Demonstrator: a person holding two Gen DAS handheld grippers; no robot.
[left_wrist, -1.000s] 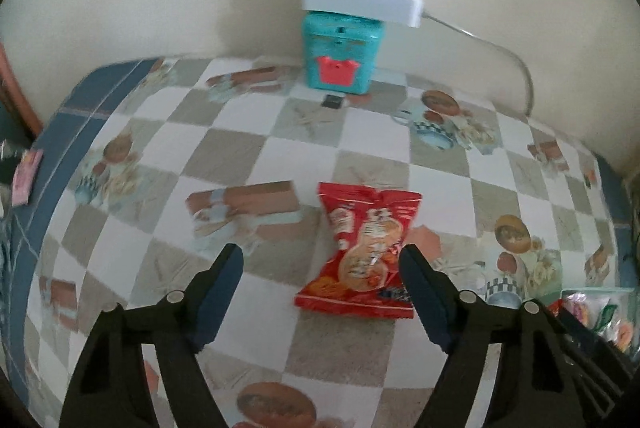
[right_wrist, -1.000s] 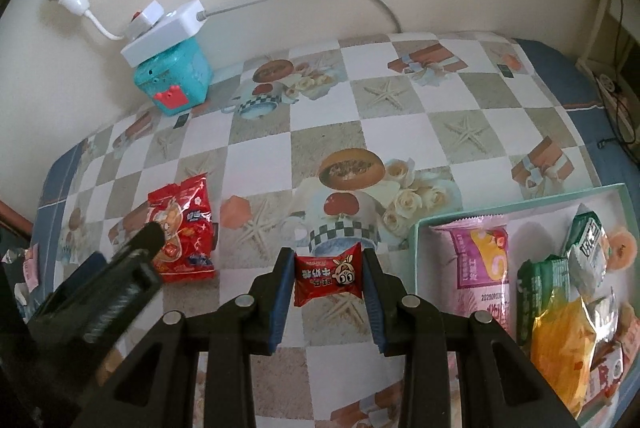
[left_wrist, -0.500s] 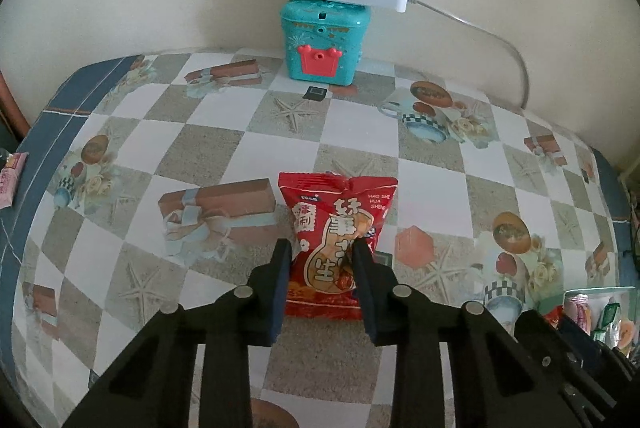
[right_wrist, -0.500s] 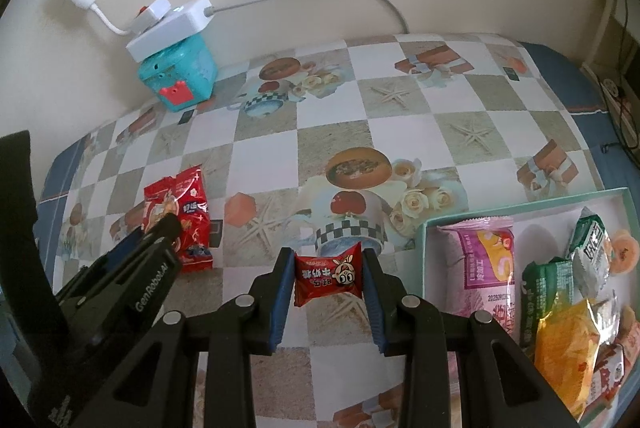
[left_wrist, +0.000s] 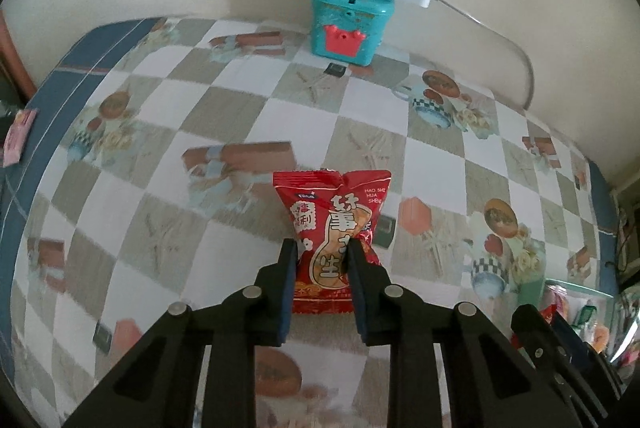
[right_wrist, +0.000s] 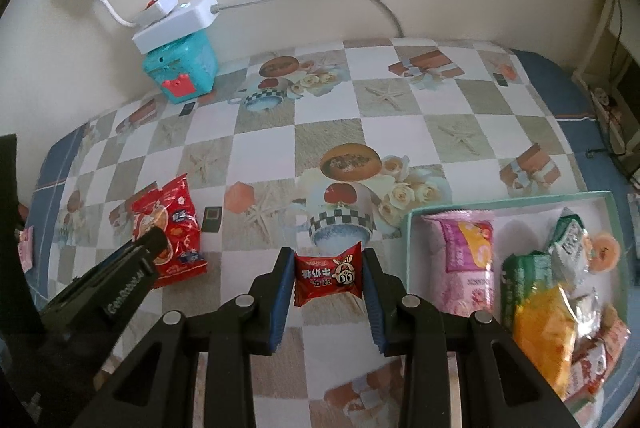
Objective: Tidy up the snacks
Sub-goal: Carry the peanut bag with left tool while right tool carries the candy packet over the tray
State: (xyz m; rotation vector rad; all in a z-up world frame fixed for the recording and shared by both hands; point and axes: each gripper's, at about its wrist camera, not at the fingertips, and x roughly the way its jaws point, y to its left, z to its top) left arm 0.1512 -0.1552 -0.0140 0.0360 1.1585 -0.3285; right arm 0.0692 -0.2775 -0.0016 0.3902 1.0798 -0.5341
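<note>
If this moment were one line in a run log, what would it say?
left claw: just closed on red peanut bag | right claw: shut on small red candy | snack tray: part filled

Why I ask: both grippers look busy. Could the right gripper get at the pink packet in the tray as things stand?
Probably not yet: the right gripper is shut on a small red candy packet. The pink packet lies uncovered at the tray's near end.

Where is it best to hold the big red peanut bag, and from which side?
Grip the red peanut bag across its lower half, from above its near edge. It lies flat and crumples, so the left hand-held gripper pinches its middle width.
</note>
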